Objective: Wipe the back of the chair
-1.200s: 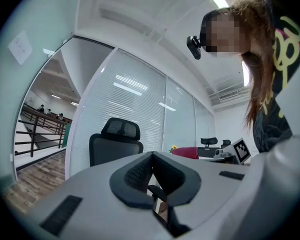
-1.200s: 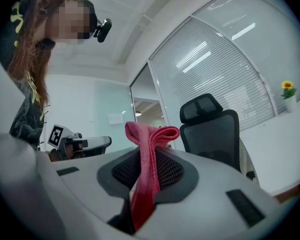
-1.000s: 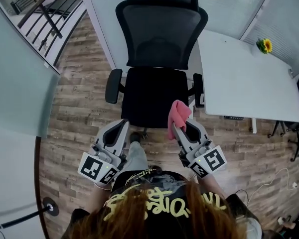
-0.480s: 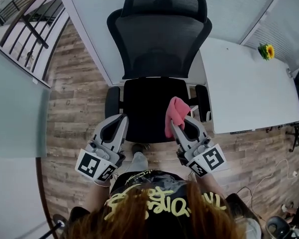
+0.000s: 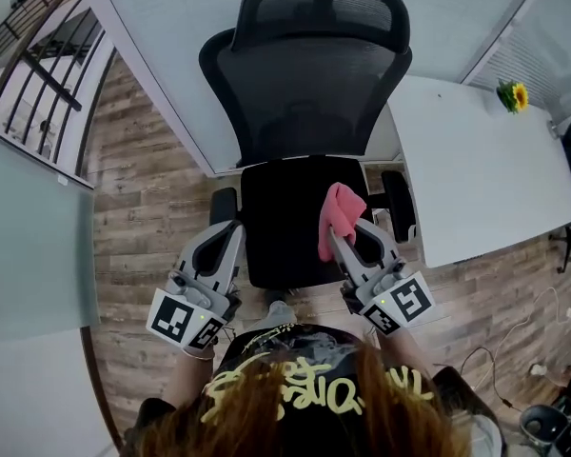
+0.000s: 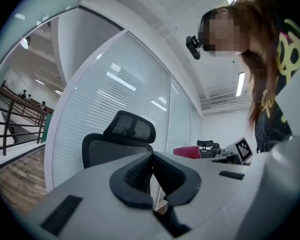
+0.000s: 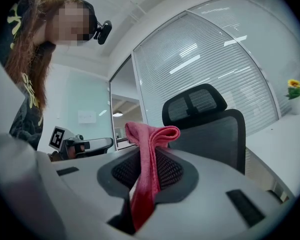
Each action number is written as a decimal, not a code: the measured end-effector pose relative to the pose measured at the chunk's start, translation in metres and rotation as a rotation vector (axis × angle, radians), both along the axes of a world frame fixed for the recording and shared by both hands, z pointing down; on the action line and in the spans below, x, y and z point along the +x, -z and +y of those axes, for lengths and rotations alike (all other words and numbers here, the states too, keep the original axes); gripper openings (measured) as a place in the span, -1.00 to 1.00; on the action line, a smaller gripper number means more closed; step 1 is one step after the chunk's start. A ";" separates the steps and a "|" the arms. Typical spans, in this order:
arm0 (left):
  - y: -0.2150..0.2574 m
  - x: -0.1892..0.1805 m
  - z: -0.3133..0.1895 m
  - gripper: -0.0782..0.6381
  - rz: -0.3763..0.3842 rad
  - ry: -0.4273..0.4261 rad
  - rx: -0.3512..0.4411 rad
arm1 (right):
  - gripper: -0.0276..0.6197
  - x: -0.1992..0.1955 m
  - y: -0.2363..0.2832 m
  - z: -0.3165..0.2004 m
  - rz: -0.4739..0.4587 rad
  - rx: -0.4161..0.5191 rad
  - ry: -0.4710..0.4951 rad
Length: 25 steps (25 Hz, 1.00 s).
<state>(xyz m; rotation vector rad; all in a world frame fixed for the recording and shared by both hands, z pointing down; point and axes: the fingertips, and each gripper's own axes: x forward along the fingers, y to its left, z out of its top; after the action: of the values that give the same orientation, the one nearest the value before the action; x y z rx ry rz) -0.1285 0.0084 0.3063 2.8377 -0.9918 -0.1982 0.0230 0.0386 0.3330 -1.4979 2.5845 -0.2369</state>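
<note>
While the right tool point(image 5: 346, 238) clamps a folded pink cloth point(image 5: 340, 213), left tool point(image 5: 226, 240) pressed together, empty — black mesh-backed chair point(image 5: 305, 84) upright.

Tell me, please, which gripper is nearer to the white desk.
Right. The right gripper, holding the pink cloth, is over the seat's side toward the white desk; the left gripper is across the seat.

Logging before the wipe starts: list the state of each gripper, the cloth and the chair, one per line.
left gripper: shut, nothing between its jaws.
right gripper: shut on the pink cloth.
pink cloth: folded, pinched between the jaws, its end sticking out past them, clear of the backrest.
chair: upright, seat facing the person.
backrest: neither gripper nor the cloth touches it.
</note>
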 end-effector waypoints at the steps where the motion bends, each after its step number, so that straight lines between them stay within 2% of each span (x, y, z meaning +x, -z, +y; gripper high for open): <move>1: 0.000 -0.001 -0.005 -0.81 -0.002 -0.006 0.001 | -0.70 -0.002 0.000 -0.004 -0.002 0.001 -0.006; 8: -0.007 -0.008 -0.031 -0.81 -0.007 -0.052 -0.013 | -0.70 -0.008 -0.003 -0.023 -0.006 0.005 -0.061; 13: -0.015 -0.003 -0.044 -0.81 -0.008 -0.070 -0.025 | -0.70 0.007 -0.003 -0.026 0.009 0.011 -0.126; 18: -0.015 0.017 -0.057 -0.81 -0.013 -0.074 -0.020 | -0.70 0.043 0.000 -0.034 0.029 0.023 -0.177; 22: -0.007 0.028 -0.067 -0.81 -0.008 -0.029 -0.004 | -0.70 0.079 0.000 -0.053 0.041 0.025 -0.205; 25: -0.005 0.037 -0.072 -0.81 -0.013 0.008 -0.010 | -0.70 0.124 -0.002 -0.081 0.074 0.023 -0.257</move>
<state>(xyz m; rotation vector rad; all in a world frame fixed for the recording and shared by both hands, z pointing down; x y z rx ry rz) -0.0919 -0.0640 0.3115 2.8305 -1.0034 -0.1757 0.1469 -0.0422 0.3347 -1.8404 2.4036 -0.1232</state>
